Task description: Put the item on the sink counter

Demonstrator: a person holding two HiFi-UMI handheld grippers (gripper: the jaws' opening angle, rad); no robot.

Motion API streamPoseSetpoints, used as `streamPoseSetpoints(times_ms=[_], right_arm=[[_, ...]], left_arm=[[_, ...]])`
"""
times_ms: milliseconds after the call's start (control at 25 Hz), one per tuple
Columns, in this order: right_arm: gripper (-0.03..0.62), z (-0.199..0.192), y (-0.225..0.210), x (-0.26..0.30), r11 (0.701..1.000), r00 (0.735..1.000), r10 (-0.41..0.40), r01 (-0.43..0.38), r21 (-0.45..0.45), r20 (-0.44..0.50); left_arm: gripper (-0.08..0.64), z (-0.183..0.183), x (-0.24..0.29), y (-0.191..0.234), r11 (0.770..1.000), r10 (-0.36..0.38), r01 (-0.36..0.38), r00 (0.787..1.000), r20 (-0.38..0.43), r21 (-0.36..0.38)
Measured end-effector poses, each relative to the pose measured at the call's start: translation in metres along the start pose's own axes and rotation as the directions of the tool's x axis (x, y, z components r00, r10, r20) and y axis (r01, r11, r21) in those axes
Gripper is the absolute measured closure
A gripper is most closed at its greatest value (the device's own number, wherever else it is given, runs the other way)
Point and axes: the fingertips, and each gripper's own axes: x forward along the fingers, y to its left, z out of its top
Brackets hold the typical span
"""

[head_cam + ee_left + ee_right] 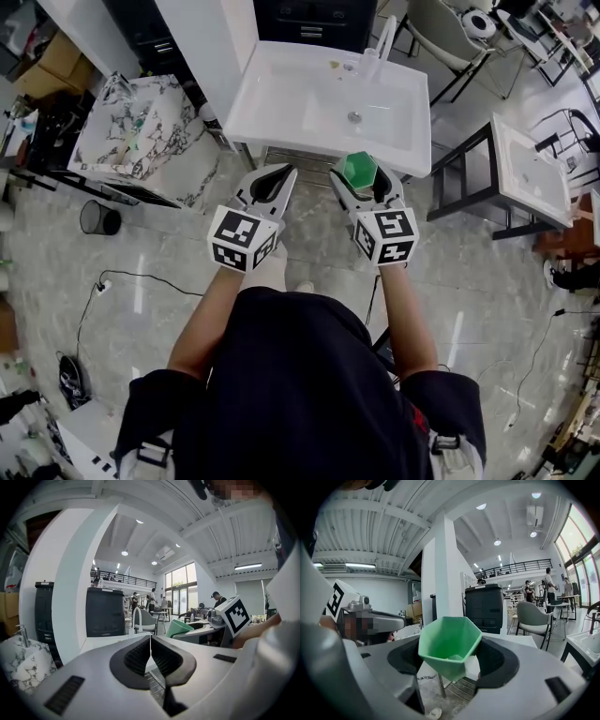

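A green faceted cup (357,169) (449,645) sits between the jaws of my right gripper (359,181) (452,660), which is shut on it just in front of the near edge of the white sink counter (281,117). The cup's open mouth faces the right gripper's camera. My left gripper (274,182) (150,657) is shut on nothing, its pads touching, level with the right one and to its left. From the left gripper view the green cup (177,628) shows at the right, with the white faucet (137,619) behind. The sink's drain (353,116) and faucet (380,44) are visible.
A marble-topped stand (141,122) stands left of the sink, with a black wire bin (98,217) on the floor below. A black-framed table with a white top (530,169) stands to the right. A white pillar (445,569) and a grey chair (533,618) lie ahead. Cables run over the floor.
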Motion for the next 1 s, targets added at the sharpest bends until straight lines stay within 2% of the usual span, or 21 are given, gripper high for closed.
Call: streamPoseSetpoints(times_ms=[280,600,1000], right_arm=[[0.256,0.005,-0.008,0.034,1.000,1.000,0.013,-0.013,-0.017,-0.008],[0.256,0.005,-0.022,0.073,1.000,0.999,0.024,-0.024,-0.011,-0.031],[0.256,0.011,-0.040,0.130,1.000,0.998,0.015,-0.015,-0.009,-0.068]], left_arm=[[0.543,0.001,0.019,0.033,0.999,0.026,-0.026,1.000,-0.005,-0.018],[0.543,0.005,0.056,0.060,1.000,0.003,-0.004,1.000,-0.023,-0.009],[0.543,0.008,0.095,0.109,0.999,-0.019,0.018,0.999,-0.032,-0.042]])
